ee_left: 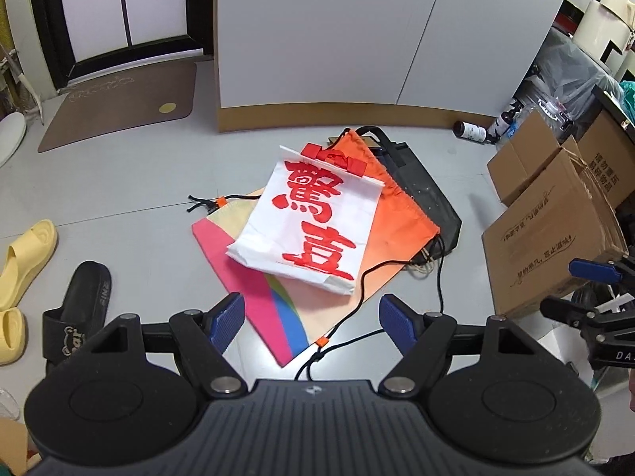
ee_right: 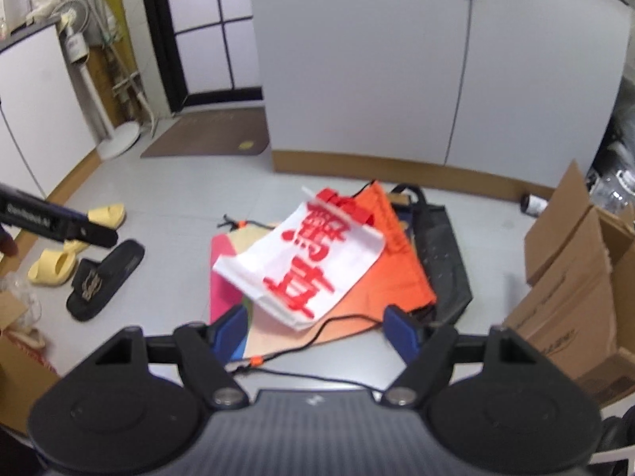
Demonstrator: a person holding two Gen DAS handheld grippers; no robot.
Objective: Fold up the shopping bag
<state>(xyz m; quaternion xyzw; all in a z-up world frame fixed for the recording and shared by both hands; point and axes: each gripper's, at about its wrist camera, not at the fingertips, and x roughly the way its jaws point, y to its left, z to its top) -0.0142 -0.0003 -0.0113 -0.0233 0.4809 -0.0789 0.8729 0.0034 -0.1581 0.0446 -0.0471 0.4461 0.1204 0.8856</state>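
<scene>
A white paper shopping bag [ee_left: 313, 222] with large red characters and red handles lies flat on top of a pile of bags on the grey floor; it also shows in the right wrist view [ee_right: 305, 265]. Under it lie an orange drawstring bag [ee_left: 401, 218], a pink and multicoloured bag [ee_left: 254, 297] and a black bag [ee_left: 428, 194]. My left gripper [ee_left: 311, 321] is open and empty, held above the near edge of the pile. My right gripper [ee_right: 317, 333] is open and empty, also above the near edge of the pile. The right gripper shows at the right edge of the left wrist view [ee_left: 587, 289].
Cardboard boxes [ee_left: 555, 234] stand to the right of the pile. A black slipper [ee_left: 79, 309] and yellow slippers [ee_left: 24, 261] lie to the left. A white cabinet [ee_left: 357, 39] stands behind, with a bottle [ee_left: 470, 131] at its foot and a brown doormat [ee_left: 123, 103] at the back left.
</scene>
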